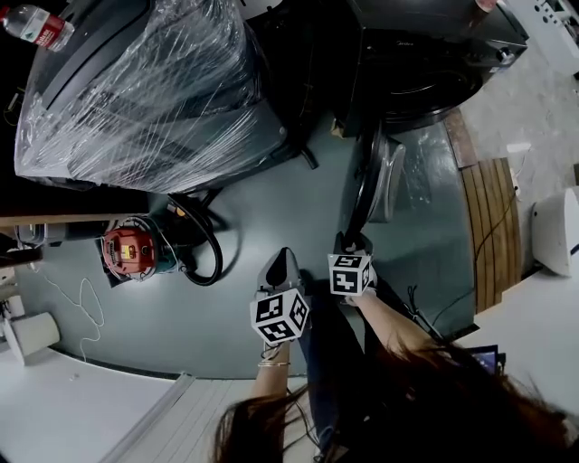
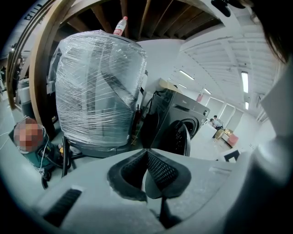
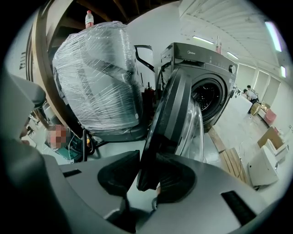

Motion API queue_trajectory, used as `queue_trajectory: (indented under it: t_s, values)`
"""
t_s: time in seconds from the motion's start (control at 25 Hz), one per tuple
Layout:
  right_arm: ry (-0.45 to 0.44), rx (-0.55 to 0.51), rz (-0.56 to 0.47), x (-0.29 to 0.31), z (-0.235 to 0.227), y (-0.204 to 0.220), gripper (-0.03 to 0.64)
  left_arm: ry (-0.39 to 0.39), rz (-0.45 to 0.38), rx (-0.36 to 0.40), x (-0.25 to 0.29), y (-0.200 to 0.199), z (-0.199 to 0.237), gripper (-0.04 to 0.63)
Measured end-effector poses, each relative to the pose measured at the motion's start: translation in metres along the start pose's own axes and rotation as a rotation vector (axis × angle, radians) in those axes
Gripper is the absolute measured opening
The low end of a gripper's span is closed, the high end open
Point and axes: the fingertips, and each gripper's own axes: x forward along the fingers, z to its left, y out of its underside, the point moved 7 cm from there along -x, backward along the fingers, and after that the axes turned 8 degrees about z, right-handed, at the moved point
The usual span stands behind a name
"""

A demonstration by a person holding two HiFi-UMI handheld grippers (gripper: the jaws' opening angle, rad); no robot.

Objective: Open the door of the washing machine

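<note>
Right gripper [image 3: 146,177] clamps the rim of the door [image 3: 171,114], which stands wide off the washing machine [image 3: 208,68]. Left gripper [image 2: 146,153] is pinched closed, empty. Stiff, heavy-looking, glossy door: its thick outer rim looks the safest hold.

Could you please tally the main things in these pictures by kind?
Dark grey front-loading washing machine, round door open: 1
Appliance wrapped in clear plastic film: 1
Clear plastic bottle with red label: 1
Red machine on the floor: 1
Two-jaw grippers, left gripper and right gripper: 2
Total: 6
</note>
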Motion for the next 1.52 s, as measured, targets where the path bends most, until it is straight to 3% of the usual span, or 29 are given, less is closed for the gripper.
queue_trajectory:
  t_s: [1.52]
  values:
    - [0.022, 0.104, -0.044, 0.036, 0.099, -0.058, 0.114, 0.071, 0.061, -0.007, 0.009, -0.02, 0.093, 0.012]
